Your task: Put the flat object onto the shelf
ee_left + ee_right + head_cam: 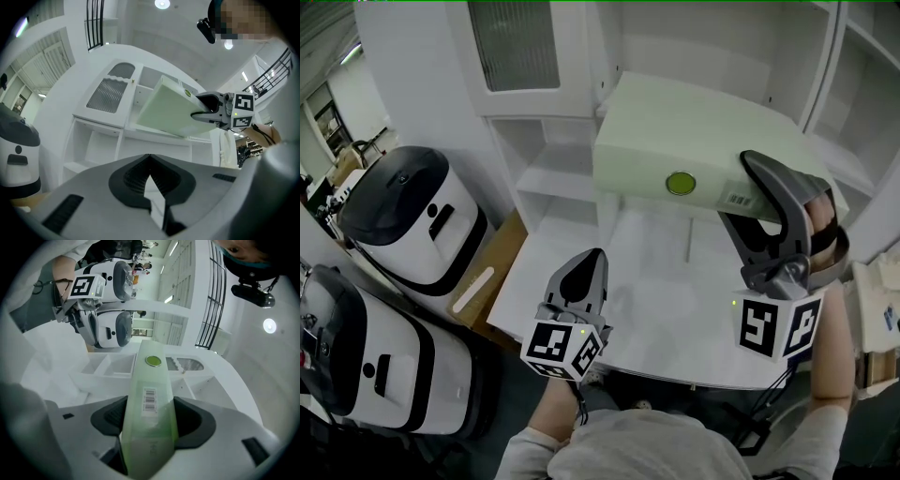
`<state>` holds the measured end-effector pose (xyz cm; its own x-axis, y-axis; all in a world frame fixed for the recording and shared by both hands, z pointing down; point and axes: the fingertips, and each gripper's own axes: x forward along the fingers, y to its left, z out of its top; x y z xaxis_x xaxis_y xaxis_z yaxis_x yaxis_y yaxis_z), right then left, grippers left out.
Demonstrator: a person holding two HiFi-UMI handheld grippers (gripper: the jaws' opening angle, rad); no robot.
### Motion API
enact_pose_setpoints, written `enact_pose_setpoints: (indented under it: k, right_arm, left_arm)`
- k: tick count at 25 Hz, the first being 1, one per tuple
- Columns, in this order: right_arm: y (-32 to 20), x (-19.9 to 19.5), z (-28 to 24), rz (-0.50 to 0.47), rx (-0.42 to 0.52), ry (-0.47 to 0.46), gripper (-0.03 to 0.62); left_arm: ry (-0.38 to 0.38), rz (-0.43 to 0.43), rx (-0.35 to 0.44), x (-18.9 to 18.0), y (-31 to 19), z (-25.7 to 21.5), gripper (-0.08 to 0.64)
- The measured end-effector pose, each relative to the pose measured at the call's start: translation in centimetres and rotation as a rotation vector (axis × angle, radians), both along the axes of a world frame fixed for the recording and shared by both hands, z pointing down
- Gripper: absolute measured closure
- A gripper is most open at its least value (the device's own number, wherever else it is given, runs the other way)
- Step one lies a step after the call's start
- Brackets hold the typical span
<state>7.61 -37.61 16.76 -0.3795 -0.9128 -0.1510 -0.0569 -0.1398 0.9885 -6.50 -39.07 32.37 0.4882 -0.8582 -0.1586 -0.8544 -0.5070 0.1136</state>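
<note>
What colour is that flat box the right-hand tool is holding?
The flat box is pale green with a brighter green round dot; clearest in the head view.

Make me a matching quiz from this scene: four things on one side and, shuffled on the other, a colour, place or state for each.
Things:
1. left gripper
2. right gripper
3. flat box
4. white-and-black appliances

States:
A. pale green
B. standing left of the shelf unit
C. fingers shut, nothing held
D. fingers shut on the flat box

Pairs: 1-C, 2-D, 3-A, 4-B
</note>
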Motion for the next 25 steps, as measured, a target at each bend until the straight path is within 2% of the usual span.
enact_pose_setpoints:
  k: [13, 25]
  right_arm:
    - [-6.9, -1.3, 1.1, 0.119, -0.034, 0.040, 0.295]
    - [-12.2, -0.4, 1.9, 0.201, -0.044, 0.042, 0.293]
  left_arm:
    - [-0.016, 0.074, 0.000, -3.3, -5.6, -0.9, 0.546]
    - [-0.013, 0.126, -0.011, -3.6, -9.7, -0.2, 0.546]
